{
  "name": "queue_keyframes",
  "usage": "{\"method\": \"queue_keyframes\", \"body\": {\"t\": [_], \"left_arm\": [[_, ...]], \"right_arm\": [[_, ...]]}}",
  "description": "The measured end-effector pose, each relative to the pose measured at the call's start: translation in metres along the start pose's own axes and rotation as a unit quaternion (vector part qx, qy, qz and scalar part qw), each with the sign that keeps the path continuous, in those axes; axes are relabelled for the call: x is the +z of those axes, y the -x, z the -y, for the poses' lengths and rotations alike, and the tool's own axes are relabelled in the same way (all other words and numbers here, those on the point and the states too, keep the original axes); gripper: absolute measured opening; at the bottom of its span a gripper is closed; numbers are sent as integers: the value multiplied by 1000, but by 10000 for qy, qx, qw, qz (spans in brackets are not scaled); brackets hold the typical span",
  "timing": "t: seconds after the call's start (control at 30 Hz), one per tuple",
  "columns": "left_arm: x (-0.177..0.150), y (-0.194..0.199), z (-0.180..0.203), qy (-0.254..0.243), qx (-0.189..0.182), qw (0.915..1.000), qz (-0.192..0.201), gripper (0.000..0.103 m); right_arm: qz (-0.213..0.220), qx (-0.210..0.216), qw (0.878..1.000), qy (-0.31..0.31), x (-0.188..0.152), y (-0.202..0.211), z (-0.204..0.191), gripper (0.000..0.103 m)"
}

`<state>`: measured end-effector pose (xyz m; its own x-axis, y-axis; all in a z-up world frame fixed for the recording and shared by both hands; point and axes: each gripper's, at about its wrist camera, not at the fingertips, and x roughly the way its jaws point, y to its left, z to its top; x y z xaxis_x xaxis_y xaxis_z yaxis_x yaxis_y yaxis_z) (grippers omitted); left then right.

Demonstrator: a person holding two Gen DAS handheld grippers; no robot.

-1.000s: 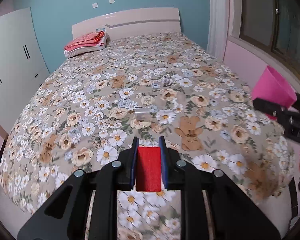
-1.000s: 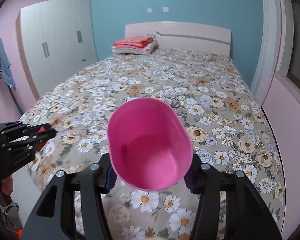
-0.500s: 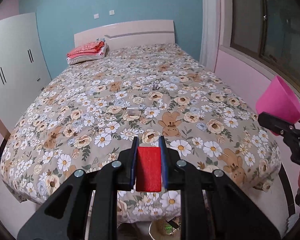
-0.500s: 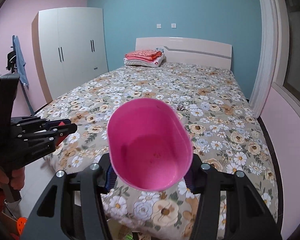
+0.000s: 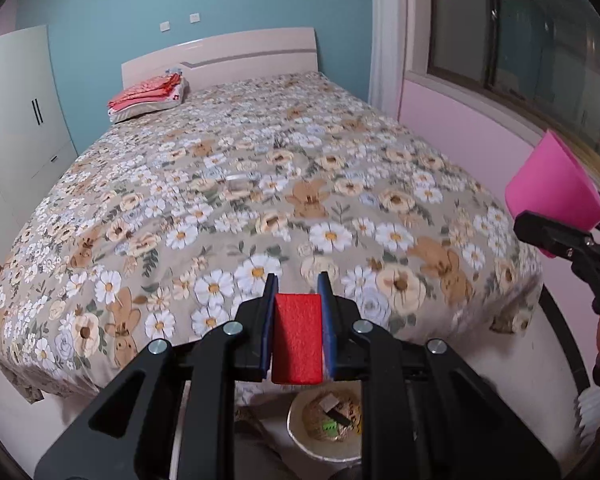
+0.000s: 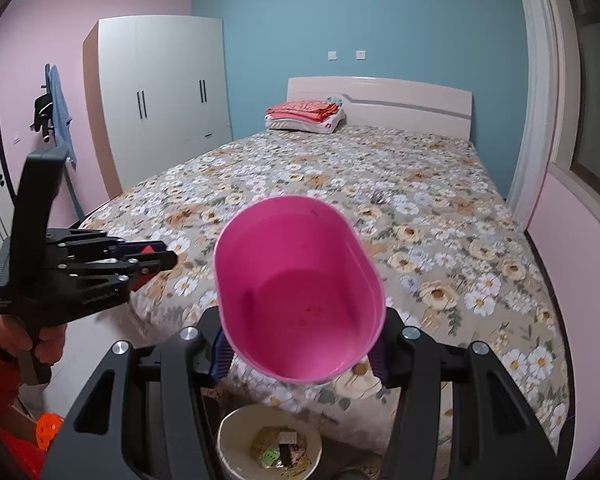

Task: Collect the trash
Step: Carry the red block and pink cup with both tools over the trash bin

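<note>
Left gripper [image 5: 298, 292]: fingers [image 5: 269, 300] closed tight on a red block [image 5: 298, 338], which sits upright between the blue pads and fills the gap. In the right wrist view the same gripper [image 6: 156, 258] shows at 9 o'clock, held by a hand [image 6: 20, 334] in a red sleeve, pointing across toward the bed.

Right gripper [image 6: 300, 354]: fingers [image 6: 222, 350] clamped on the lower wall of a pink cup [image 6: 300, 300], one pad on each side. Cup is tilted, mouth toward the camera; inside is pink with a few small specks near the bottom. In the left wrist view this cup [image 5: 552, 188] appears at 3 o'clock, with the black fingers around its base.

Bed [image 5: 260, 184] with a floral and bear-print cover fills the middle of both views. A small clear item [image 5: 238, 182] lies on the cover near the middle of the bed; what it is cannot be told. A second small dark scrap [image 5: 279, 141] lies further toward 12 o'clock. Folded red cloth on a pillow [image 5: 148, 96] sits at the headboard end, 11 o'clock.

Trash bin [image 6: 270, 444]: round, pale rim, on the floor at the foot of the bed, 6 o'clock in both views, directly below the cup in the right wrist view. It holds brownish waste, a green piece and a dark strip.

White wardrobe [image 6: 160, 96] against the wall, 10 o'clock.
</note>
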<state>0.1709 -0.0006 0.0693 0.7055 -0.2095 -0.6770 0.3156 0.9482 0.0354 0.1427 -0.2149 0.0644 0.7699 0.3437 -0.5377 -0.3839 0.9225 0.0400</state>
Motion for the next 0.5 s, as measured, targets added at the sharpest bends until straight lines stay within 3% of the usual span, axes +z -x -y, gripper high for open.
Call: {"method": "queue_keyframes", "body": {"t": [0.2,0.5], "left_arm": [[-46,-24,6,-111,-83,9994,-319,20],[-116,-92,12,-171,-274,9930,-1133,20]], "right_arm": [[-291,178,9994,-79,-41,-20,-15,56],[-746,174,9971,-38,-109,-68,-40,55]]}}
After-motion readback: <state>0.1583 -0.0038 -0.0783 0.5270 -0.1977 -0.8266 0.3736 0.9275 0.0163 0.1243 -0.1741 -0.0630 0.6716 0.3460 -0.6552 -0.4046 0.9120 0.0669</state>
